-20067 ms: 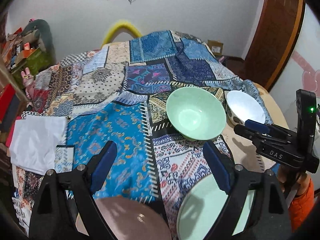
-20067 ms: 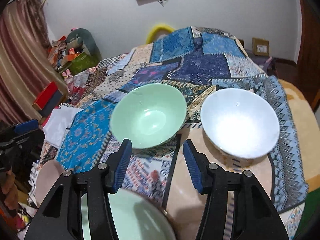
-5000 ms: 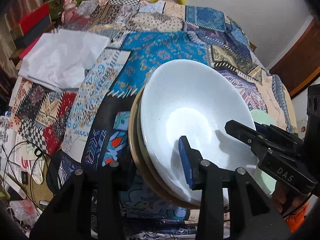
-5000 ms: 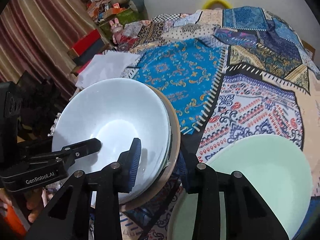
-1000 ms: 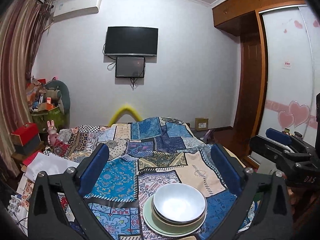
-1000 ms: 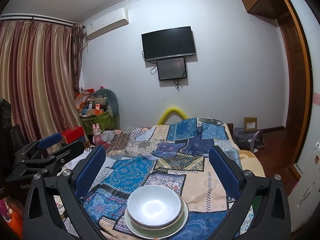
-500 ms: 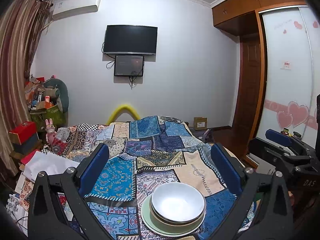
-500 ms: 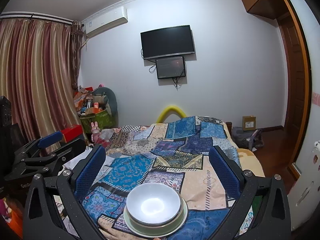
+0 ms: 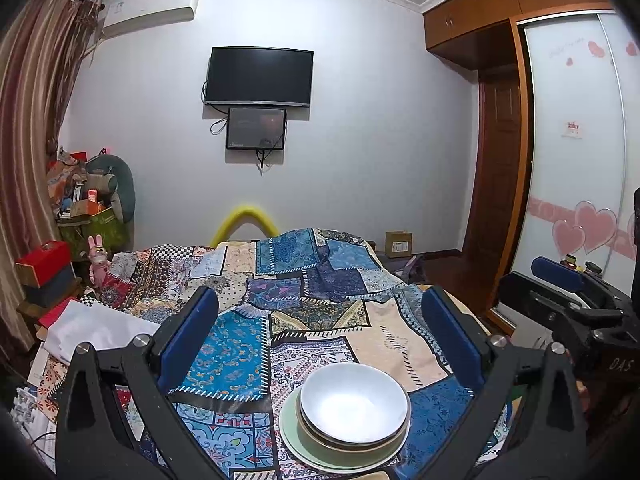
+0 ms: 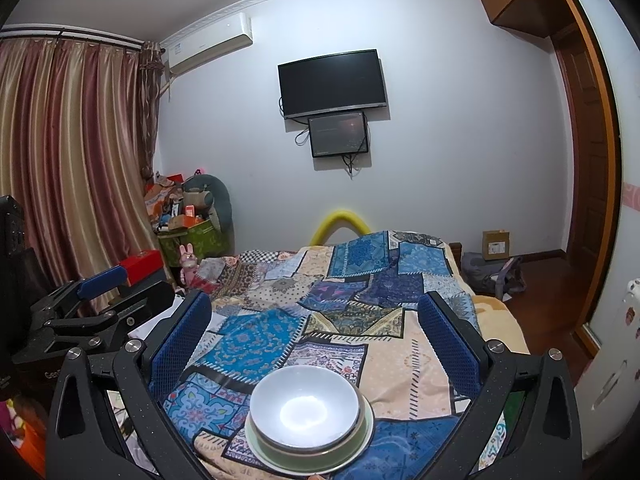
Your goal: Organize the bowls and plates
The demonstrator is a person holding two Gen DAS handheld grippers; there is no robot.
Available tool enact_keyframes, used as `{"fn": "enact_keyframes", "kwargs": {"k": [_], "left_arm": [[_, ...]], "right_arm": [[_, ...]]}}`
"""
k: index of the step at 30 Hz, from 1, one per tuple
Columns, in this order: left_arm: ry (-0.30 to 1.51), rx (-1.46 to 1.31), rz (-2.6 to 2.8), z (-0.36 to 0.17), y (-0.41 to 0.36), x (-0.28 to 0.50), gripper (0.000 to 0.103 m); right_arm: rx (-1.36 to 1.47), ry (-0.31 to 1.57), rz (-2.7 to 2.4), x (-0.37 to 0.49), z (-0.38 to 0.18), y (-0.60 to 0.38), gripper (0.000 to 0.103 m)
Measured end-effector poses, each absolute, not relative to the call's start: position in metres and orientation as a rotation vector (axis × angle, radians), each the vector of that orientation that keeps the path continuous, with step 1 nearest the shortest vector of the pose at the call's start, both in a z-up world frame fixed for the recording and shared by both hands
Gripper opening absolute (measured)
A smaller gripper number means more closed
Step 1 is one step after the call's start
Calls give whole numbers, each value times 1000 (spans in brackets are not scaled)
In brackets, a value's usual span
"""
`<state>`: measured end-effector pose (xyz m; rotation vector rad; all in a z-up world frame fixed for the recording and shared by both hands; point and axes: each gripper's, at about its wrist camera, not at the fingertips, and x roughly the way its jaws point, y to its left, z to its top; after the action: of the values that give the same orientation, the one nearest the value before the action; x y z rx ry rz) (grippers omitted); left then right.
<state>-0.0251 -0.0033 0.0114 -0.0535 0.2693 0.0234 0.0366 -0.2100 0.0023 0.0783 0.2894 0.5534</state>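
**Stacked dishes on the patchwork cloth**

White bowl [image 9: 354, 402] nested in a tan bowl [image 9: 320, 442] on a pale green plate [image 9: 292, 436], at the cloth's [image 9: 236, 354] near edge. Left gripper [image 9: 320, 336] and right gripper [image 10: 314, 332] both released, raised above the stack, holding nothing.

— Anything blocking the bed [image 9: 384, 344]?
— Only the stacked bowls [image 9: 354, 404] near its front edge; the patchwork cover [image 10: 256, 344] beyond lies flat and open.
— And the sides?
— White cloth [image 9: 94, 330] and boxes [image 9: 44, 272] crowd the left; the floor [image 10: 540, 280] on the right is open.
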Motion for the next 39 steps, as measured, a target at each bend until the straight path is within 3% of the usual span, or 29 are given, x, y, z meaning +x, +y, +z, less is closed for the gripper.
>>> {"fn": "enact_keyframes", "kwargs": {"k": [39], "left_arm": [[281, -72, -5, 8, -1, -21, 103]], "right_arm": [[83, 308, 545, 41, 0, -212, 103]]}}
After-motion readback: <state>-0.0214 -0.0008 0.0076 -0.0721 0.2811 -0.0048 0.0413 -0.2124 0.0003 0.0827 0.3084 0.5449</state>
